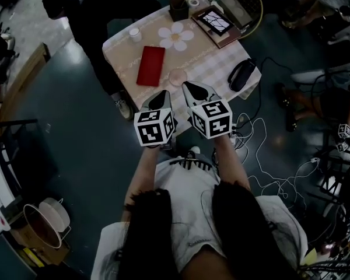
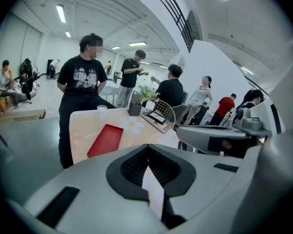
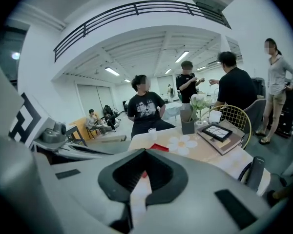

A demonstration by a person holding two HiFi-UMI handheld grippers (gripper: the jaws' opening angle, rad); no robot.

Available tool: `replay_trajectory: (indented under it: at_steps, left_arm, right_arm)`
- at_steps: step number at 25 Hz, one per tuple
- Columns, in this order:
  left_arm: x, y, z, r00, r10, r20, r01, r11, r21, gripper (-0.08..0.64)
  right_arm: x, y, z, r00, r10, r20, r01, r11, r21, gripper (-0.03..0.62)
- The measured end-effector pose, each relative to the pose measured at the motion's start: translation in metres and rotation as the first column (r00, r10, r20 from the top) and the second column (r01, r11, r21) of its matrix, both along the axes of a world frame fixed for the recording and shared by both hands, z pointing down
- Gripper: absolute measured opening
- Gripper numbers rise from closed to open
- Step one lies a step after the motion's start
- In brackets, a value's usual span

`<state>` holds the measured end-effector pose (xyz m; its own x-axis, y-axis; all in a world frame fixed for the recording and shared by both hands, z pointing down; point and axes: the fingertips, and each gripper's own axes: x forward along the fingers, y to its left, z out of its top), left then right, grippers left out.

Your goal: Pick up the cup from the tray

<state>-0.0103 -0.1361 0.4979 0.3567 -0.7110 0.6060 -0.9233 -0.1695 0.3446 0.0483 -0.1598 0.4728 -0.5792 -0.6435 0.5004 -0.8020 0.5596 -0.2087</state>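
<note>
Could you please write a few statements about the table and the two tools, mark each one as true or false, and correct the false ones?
1. The red tray lies on the table with nothing on it. True.
2. The white cup stands on the red tray. False: it stands on the table past the tray's far end, apart from it.
3. The right tool holds a cup. False: its jaws are shut and nothing is between them.
4. A flower-shaped mat lies on the table beside the tray. True.
</note>
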Motion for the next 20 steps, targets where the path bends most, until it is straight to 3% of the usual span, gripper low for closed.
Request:
replay_trajectory:
  at_steps: [6, 20]
  left_arm:
    - [0.011, 0.022, -0.008, 1.0, -0.008, 0.017, 0.008, 1.0, 0.025, 0.004]
    - [0.021, 0.062, -0.022, 0.998, -0.05, 0.031, 0.048, 0.996, 0.071, 0.003]
  right_arm:
    - [0.006, 0.021, -0.007, 0.996, -0.015, -0.09, 0.022, 0.997, 0.068, 0.006]
    - [0.015, 0.063, -0.003, 0.995, -0.055, -0.087, 0.059, 0.997, 0.04, 0.006]
